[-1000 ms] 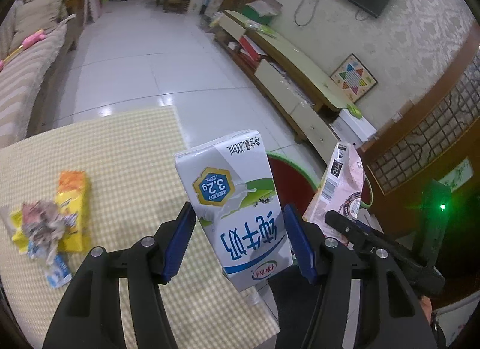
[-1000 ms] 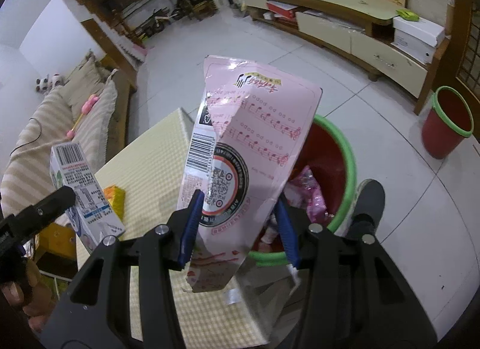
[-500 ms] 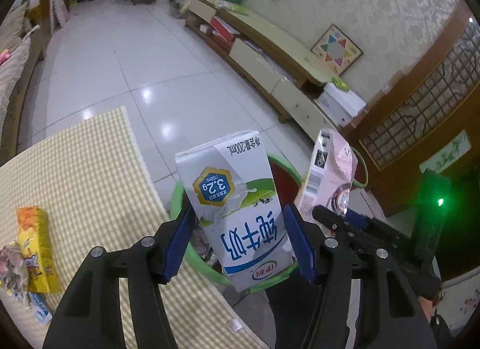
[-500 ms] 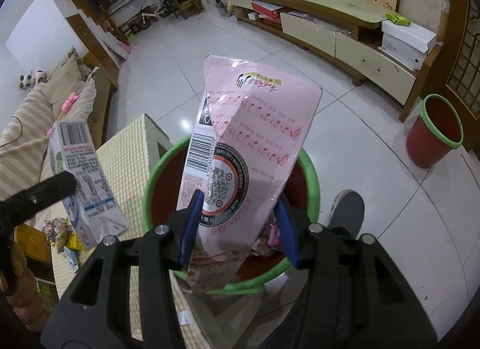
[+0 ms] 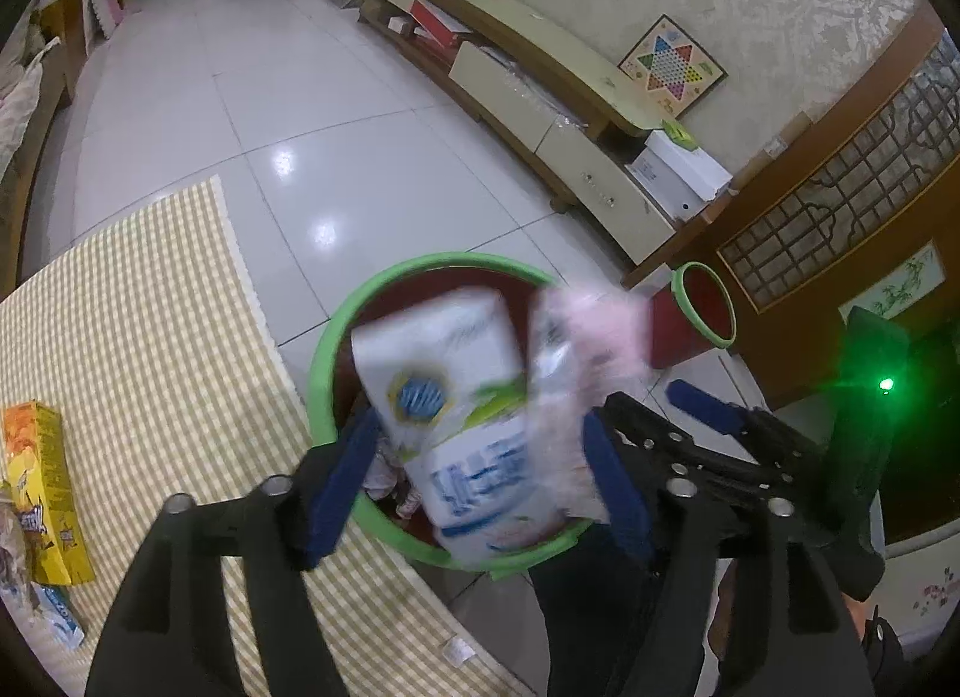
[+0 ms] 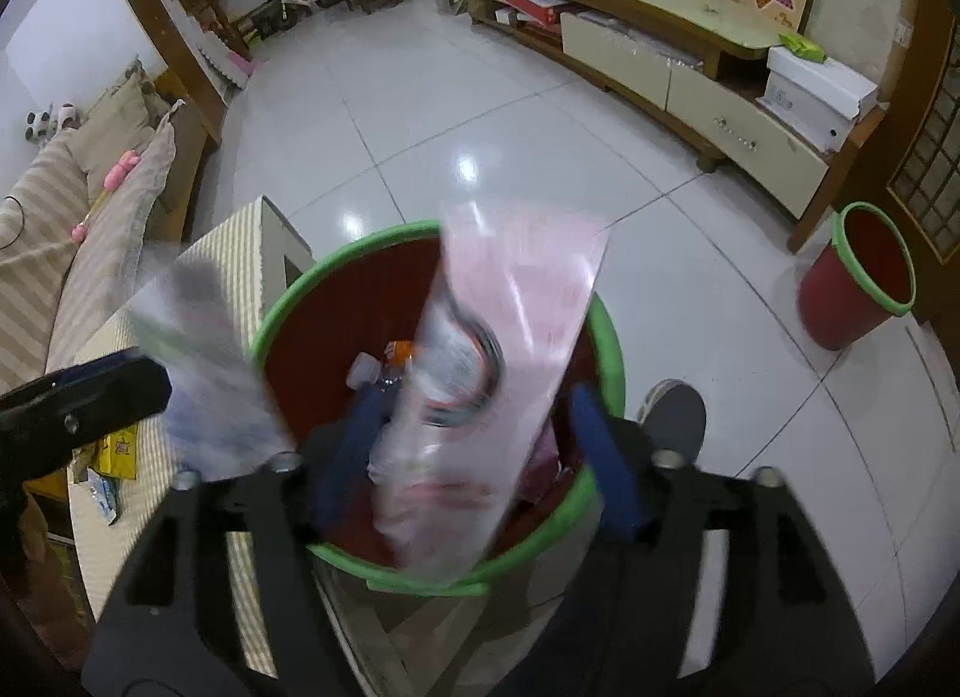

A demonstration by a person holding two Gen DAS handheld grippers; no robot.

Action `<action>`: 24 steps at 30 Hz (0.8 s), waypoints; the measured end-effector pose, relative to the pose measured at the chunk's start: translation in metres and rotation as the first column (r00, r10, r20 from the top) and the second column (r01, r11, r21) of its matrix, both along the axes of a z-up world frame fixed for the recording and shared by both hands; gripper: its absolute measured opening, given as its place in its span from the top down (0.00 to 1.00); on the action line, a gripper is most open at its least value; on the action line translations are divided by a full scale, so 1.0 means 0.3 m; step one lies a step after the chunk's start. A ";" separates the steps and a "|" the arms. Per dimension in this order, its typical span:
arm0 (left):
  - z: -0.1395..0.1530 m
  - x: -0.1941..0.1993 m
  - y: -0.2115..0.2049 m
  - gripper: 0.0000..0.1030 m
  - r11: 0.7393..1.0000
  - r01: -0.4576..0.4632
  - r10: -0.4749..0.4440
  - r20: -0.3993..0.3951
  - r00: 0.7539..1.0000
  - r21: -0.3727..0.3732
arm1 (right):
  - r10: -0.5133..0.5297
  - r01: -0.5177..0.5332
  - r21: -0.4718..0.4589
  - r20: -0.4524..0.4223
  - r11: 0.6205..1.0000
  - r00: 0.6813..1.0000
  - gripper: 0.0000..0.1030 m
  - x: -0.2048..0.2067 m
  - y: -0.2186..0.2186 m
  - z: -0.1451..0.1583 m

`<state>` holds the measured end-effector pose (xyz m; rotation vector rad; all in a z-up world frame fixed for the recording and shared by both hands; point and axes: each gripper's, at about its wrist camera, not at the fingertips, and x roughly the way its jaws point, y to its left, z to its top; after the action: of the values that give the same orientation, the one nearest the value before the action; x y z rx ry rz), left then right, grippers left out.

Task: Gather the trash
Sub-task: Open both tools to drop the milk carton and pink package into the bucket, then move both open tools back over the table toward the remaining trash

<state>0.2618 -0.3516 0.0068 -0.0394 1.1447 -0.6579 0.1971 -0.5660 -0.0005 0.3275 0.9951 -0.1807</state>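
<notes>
Left wrist view
Milk carton point(image 5: 456, 427): white with a blue badge and blue lettering, motion-blurred, tilted, over the mouth of the bin.
Left gripper point(image 5: 480, 481): fingers opening; the blue pads stand clear of the carton between them, so it is released.
Bin point(image 5: 336, 331): red inside, green rim, on the floor tight against the desk's edge; other litter lies at its bottom.
Desk point(image 5: 138, 337): yellow checked cloth; a yellow box point(image 5: 42, 493) and scraps lie near its left edge, well apart from the bin.
Open room: bare white tile floor beyond the bin.

Right wrist view
Pink carton point(image 6: 486, 379): pale pink with a dark round print, blurred, upright over the bin mouth.
Right gripper point(image 6: 480, 457): fingers opening, pads apart from the carton's sides, released.
Bin rim point(image 6: 606, 337): encircles the carton; a shoe point(image 6: 675, 412) stands just beside it.
Second bin point(image 6: 858, 283): smaller, well apart, near the low cabinet point(image 6: 690, 79).
</notes>
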 end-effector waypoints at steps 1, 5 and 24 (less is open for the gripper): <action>0.000 0.001 0.008 0.25 1.000 -0.004 0.004 0.000 1.000 0.001 | -0.002 0.002 -0.002 0.002 1.000 1.000 0.26 -0.002 0.000 0.001; 0.008 -0.005 0.048 0.19 0.999 -0.033 0.033 0.004 0.999 0.001 | 0.003 -0.003 -0.014 0.011 1.000 1.000 0.20 -0.008 0.018 0.017; 0.123 -0.204 0.501 0.08 0.977 -0.213 0.215 0.087 0.973 -0.031 | 0.128 -0.122 -0.076 0.082 0.990 0.988 0.06 -0.048 0.294 0.170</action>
<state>0.2007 -0.2013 0.0436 -0.1483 1.0297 -0.4759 0.1827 -0.4779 0.0506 0.2053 0.9176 -0.0867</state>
